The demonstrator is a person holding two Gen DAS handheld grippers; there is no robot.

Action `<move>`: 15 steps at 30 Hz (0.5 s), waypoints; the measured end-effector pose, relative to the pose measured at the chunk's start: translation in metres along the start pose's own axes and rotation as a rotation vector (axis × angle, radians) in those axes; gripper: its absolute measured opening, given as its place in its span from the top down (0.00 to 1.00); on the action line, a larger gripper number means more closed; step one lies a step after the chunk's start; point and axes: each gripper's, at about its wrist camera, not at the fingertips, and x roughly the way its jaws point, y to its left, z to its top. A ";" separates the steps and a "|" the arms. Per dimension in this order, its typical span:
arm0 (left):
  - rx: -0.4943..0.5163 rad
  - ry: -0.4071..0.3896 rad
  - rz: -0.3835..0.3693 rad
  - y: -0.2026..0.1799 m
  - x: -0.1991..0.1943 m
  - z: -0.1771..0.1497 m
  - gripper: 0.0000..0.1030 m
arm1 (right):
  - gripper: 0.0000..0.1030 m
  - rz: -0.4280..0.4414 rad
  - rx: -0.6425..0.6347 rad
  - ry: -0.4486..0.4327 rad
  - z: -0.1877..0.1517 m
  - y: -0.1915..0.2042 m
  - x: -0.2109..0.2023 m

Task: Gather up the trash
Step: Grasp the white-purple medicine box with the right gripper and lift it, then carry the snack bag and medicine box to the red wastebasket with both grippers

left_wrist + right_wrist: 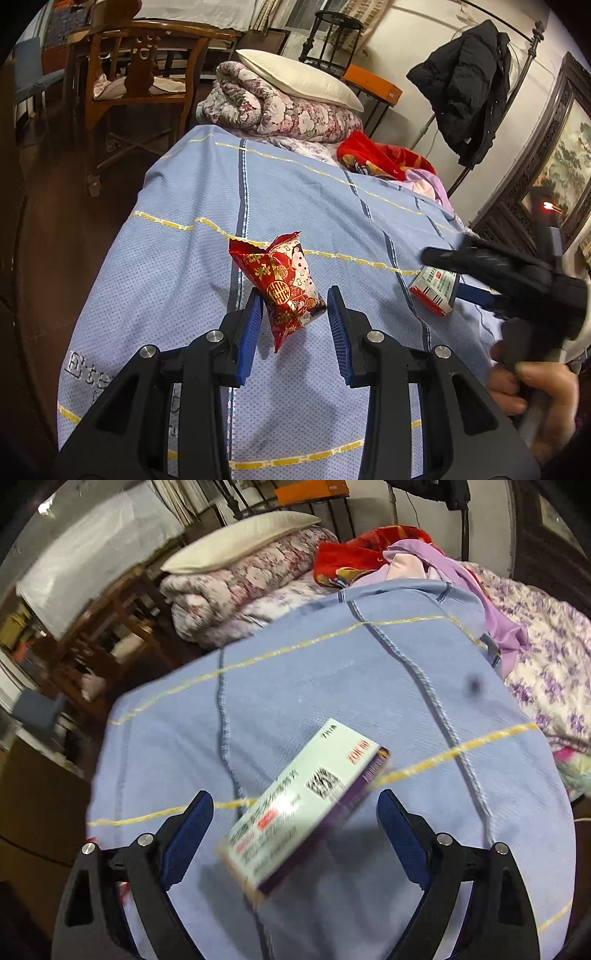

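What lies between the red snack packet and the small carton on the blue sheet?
Only bare blue sheet with a yellow stripe lies between the red snack packet and the small carton, as the left wrist view shows.

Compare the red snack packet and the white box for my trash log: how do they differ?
The packet is crinkled red foil; the box is stiff white card with a purple side. The packet is pinched in the left hand-held gripper, raised; the box lies on the blue sheet between the right hand-held gripper's open jaws, untouched. Both carry printed text.

Gold 囍 sign on red snack wrapper (284,291)
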 end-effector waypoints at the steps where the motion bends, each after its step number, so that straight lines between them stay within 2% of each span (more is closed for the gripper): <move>1: 0.004 0.000 0.000 -0.001 0.000 0.000 0.65 | 0.36 -0.022 -0.017 -0.002 0.000 0.003 0.004; 2: 0.008 -0.002 0.000 -0.001 0.000 0.000 0.65 | 0.58 -0.044 -0.038 -0.037 -0.006 0.003 0.000; 5: 0.010 -0.008 -0.001 -0.001 0.000 0.001 0.65 | 0.60 0.040 -0.008 -0.067 -0.015 -0.011 -0.015; 8: 0.013 -0.014 0.005 -0.001 -0.001 0.000 0.65 | 0.61 0.101 -0.008 -0.119 -0.029 -0.030 -0.051; 13: 0.028 -0.024 0.033 -0.006 -0.011 -0.008 0.65 | 0.60 0.129 -0.024 -0.152 -0.049 -0.048 -0.094; 15: 0.026 -0.005 0.052 -0.007 -0.017 -0.014 0.65 | 0.60 0.134 -0.039 -0.164 -0.063 -0.053 -0.113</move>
